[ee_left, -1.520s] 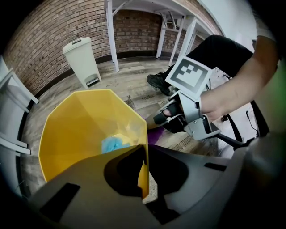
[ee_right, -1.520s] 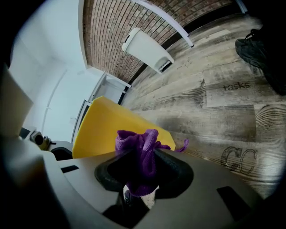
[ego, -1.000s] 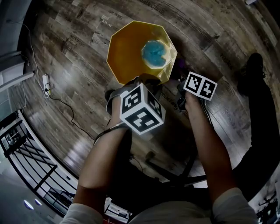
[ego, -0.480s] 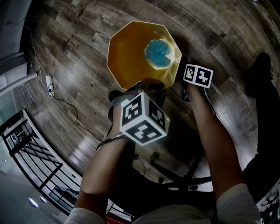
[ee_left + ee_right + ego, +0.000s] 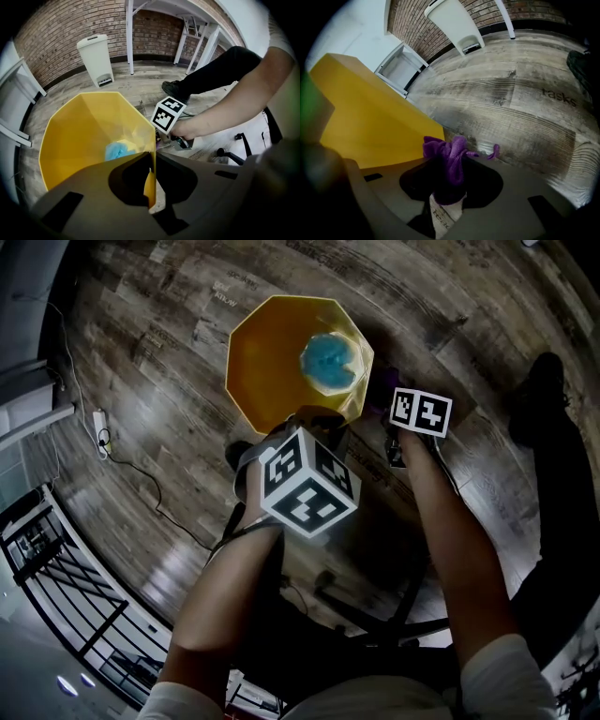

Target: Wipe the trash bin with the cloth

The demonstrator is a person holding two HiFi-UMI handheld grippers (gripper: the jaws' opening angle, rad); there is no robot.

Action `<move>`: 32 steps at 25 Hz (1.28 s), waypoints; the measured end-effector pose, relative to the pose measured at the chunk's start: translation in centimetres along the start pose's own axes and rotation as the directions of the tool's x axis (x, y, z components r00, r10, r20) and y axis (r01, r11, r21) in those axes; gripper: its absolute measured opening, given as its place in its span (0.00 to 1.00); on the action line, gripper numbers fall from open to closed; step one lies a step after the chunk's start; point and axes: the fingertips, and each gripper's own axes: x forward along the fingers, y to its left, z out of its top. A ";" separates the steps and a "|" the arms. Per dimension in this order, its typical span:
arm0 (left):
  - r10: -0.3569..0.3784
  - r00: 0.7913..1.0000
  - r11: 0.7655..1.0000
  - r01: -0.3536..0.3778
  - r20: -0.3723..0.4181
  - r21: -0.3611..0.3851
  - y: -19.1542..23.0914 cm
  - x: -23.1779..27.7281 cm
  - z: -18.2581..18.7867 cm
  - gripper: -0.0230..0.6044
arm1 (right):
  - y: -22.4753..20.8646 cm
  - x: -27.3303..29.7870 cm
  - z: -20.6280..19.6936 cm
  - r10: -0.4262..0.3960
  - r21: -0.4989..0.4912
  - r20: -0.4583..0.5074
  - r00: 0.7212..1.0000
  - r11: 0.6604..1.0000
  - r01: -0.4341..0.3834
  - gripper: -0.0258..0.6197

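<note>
Closest to you, your left hand-held gripper is pinched tight on the thin top edge of the yellow eight-sided plastic trash bin. One jaw sits inside the wall and one outside. Your right hand-held gripper is squeezed on a bunched purple cloth. The cloth pokes out past the jaws, right beside the bin's outer wall. I cannot tell if it touches the wall.

The bin stands upright on the wooden floor, just in front of you. A blue crumpled lump lies at the bottom inside it. Far off, a white bin with a lid stands by the brick wall.

Watch out for a few things. The bin looks light, so a hard push with the cloth could tip or slide it. The left grip is only on a thin edge, so it could slip off if you pull. The cloth is held in a small bunch, so rubbing hard could drag it out of the jaws. A small bunch could also miss big parts of the wall.
</note>
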 end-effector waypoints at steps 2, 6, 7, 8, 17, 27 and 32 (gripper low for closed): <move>-0.010 1.000 1.000 0.010 0.018 -0.004 -0.3 0.0 0.6 0.07 | -0.1 -1.6 -0.1 0.008 0.020 0.018 1.000 1.000 -0.009 0.24; -0.044 0.998 0.992 0.038 0.045 0.116 -1.6 -0.8 1.1 0.25 | -0.1 -5.0 0.3 0.028 0.057 0.069 0.997 0.998 -0.032 0.24; -0.030 0.999 0.986 0.023 0.045 0.164 -1.7 -1.3 1.0 0.27 | 0.1 -5.8 0.5 0.038 0.067 0.084 0.996 0.997 -0.043 0.24; -0.010 0.999 0.978 0.001 0.043 0.209 -1.6 -1.7 0.7 0.28 | 0.4 -6.7 0.6 0.049 0.077 0.100 0.994 0.995 -0.057 0.24; 0.036 0.998 0.936 -0.013 -0.059 0.353 0.1 -2.2 -4.6 0.29 | 5.3 -13.2 0.3 0.185 0.196 0.231 0.955 0.953 -0.232 0.24; -0.003 0.998 0.958 0.023 -0.071 0.284 -0.1 -1.2 -4.0 0.12 | 11.8 -19.5 0.7 0.306 0.191 0.331 0.893 0.905 -0.381 0.24; -0.057 0.996 0.946 0.076 -0.069 0.314 -1.7 -0.8 -3.1 0.08 | 14.1 -20.2 1.3 0.360 0.143 0.335 0.871 0.894 -0.425 0.24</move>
